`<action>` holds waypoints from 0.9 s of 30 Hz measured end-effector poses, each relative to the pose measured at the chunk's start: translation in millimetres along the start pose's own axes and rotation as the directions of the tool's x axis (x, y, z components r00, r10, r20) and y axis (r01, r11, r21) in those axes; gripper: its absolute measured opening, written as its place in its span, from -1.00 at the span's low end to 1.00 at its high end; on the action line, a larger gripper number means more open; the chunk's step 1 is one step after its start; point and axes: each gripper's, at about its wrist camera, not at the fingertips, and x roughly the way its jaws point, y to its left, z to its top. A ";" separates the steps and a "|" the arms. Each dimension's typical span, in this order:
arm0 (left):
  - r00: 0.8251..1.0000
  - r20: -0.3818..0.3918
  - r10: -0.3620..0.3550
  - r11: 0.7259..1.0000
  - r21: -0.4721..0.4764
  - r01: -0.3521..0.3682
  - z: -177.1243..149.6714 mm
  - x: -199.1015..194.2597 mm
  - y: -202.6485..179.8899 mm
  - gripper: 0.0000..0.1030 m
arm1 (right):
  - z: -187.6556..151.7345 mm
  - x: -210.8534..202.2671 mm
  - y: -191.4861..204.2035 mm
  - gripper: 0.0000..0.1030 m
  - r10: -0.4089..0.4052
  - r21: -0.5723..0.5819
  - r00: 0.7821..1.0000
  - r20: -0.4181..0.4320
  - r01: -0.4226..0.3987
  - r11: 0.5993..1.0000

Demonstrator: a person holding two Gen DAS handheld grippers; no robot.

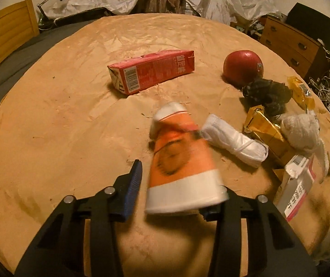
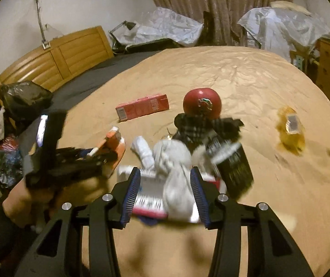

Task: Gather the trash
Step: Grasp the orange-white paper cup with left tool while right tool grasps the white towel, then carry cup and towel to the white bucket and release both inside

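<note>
An orange and white paper cup [image 1: 181,159] lies on its side between the fingers of my left gripper [image 1: 178,184]; the jaws stand open around it, the left pad clear of it. The cup [image 2: 114,147] and left gripper [image 2: 72,159] also show in the right wrist view. My right gripper [image 2: 166,194] is open around a crumpled white tissue [image 2: 176,173] lying on a white and red box [image 2: 151,196]. A rolled white mask [image 1: 234,140], a gold wrapper [image 1: 264,127], a black wad [image 1: 266,92] and a red carton [image 1: 151,70] lie on the tan sheet [image 1: 61,127].
A red apple [image 1: 243,67] sits past the black wad. A yellow wrapper [image 2: 291,131] lies to the right. A black bag [image 2: 24,97] sits at the left near the wooden headboard [image 2: 56,62]. A wooden dresser [image 1: 291,46] stands at the far right.
</note>
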 end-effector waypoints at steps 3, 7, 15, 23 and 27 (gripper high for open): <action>1.000 0.005 -0.009 1.000 -0.001 0.009 0.3 1.1 1.7 -0.28 | 12.7 24.9 4.0 -0.08 -0.034 -0.034 0.999 -0.026 0.033 0.999; 1.000 0.022 -0.008 1.000 -0.018 0.009 2.0 0.1 4.1 -0.45 | 20.1 46.5 4.5 -0.20 -0.067 -0.059 0.996 -0.060 0.063 0.996; 0.992 0.123 0.042 0.998 -0.047 -0.037 3.1 -31.3 3.9 -0.56 | 18.9 23.6 8.6 -0.40 -0.086 -0.062 0.995 0.044 0.089 0.994; 0.958 0.285 0.016 1.000 -0.010 -0.013 -3.9 -120.7 -22.8 -0.56 | 5.3 -62.5 27.4 -0.40 -0.126 -0.020 0.969 0.214 0.133 0.991; 0.939 0.342 -0.040 0.999 0.048 0.025 -21.2 -162.2 -56.0 -0.56 | -15.3 -112.7 41.1 -0.40 -0.169 0.002 0.946 0.278 0.176 0.984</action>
